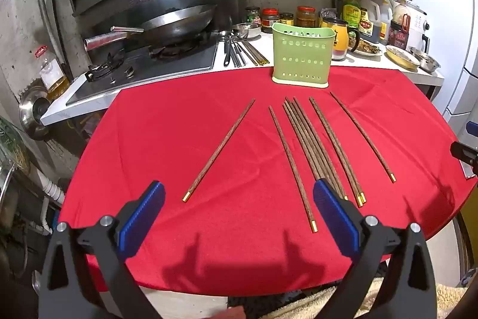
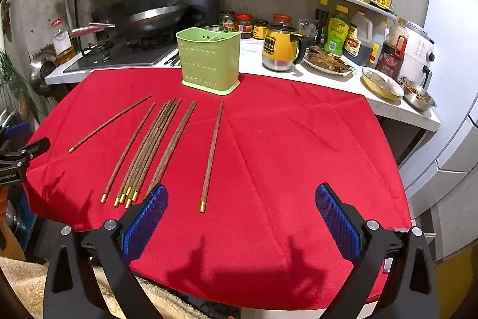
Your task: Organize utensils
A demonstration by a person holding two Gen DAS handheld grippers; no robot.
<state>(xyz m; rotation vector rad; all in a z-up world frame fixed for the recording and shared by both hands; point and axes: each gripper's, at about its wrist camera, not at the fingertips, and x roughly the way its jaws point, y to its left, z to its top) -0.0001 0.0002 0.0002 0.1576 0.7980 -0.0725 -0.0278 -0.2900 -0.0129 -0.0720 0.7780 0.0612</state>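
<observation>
A red-clothed table carries a green utensil holder at its far edge, with brown gold-tipped chopsticks fanned on the cloth nearer the front edge.

Left gripper: I hold it tilted down over the near edge of the red cloth, jaws spread wide, nothing between them.
Right gripper: same downward tilt over that cloth's near edge, jaws wide apart, empty.
</observation>
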